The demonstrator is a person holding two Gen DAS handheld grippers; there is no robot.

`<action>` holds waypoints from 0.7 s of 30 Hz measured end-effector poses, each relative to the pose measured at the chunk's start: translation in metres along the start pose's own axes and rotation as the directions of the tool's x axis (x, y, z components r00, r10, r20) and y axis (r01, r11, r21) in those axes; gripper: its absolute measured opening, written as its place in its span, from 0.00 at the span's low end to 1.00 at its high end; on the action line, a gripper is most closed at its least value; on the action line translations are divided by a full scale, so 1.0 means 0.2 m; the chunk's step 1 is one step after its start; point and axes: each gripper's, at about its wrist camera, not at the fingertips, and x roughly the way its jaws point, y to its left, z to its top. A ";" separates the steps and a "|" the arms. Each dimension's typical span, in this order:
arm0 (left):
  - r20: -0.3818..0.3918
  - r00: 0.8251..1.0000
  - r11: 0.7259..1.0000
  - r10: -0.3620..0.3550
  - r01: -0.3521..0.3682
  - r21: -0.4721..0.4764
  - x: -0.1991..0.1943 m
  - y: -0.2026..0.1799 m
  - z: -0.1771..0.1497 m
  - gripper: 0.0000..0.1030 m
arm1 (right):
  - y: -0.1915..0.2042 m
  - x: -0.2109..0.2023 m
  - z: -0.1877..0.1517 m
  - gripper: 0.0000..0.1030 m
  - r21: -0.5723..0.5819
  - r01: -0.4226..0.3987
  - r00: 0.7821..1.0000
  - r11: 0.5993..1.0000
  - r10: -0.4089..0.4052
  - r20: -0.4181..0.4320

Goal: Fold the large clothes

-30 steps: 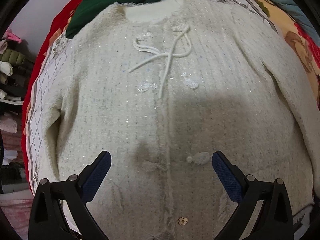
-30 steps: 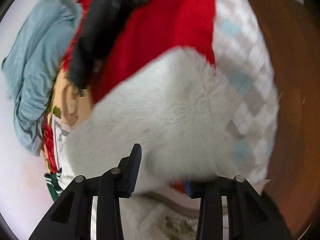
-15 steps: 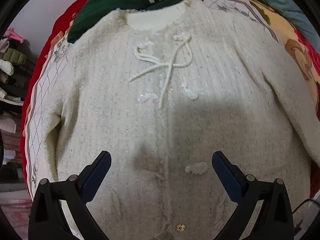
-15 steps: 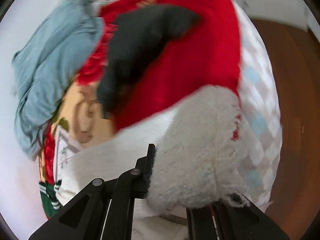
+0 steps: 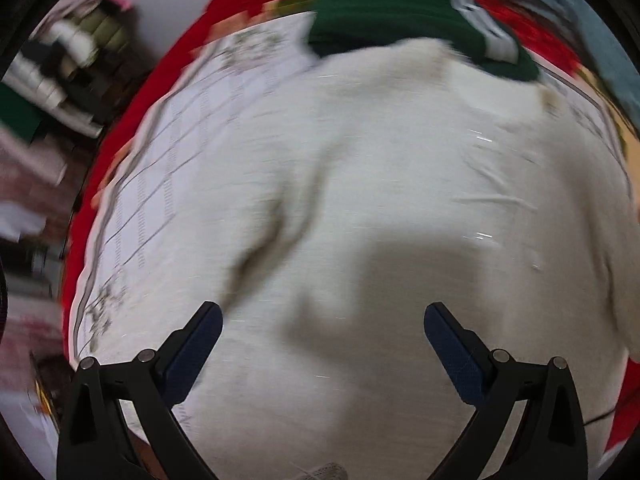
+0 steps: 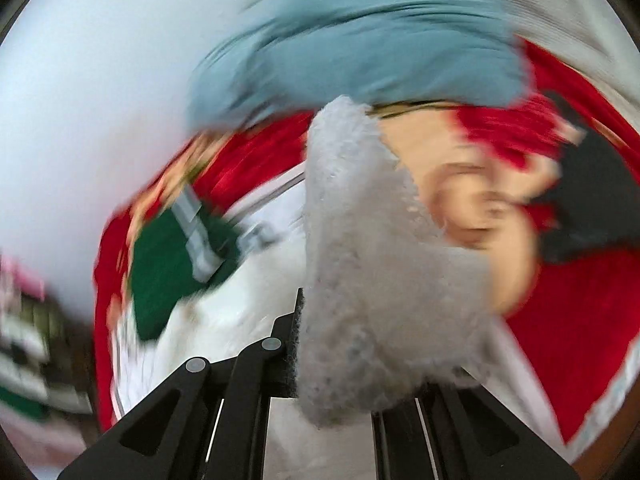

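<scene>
A large cream fuzzy cardigan (image 5: 400, 200) lies spread on the bed and fills most of the blurred left wrist view. My left gripper (image 5: 322, 332) hangs above its left side, jaws wide open with nothing between them. In the right wrist view, my right gripper (image 6: 320, 344) is shut on the cardigan's sleeve cuff (image 6: 360, 260), which is lifted off the bed and covers the right finger. Only the left finger (image 6: 296, 340) shows.
A green garment with white stripes (image 5: 400, 20) lies by the cardigan's collar. A blue-grey cloth (image 6: 360, 40), red blanket (image 6: 560, 340) and black item (image 6: 592, 208) lie further on the bed. The patterned white sheet (image 5: 160, 160) shows at left, with shelves of clutter (image 5: 60, 60) beyond.
My right gripper closed on the sleeve cuff, lifted it and rolled, swinging toward the cardigan's body. My left gripper shifted toward the cardigan's left side, still open.
</scene>
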 end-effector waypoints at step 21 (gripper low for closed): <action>-0.232 0.973 0.876 -0.017 -0.097 -0.472 0.13 1.26 -0.50 0.99 | 1.16 0.66 -0.96 0.79 -0.451 -0.292 0.850 0.843 0.013 -0.527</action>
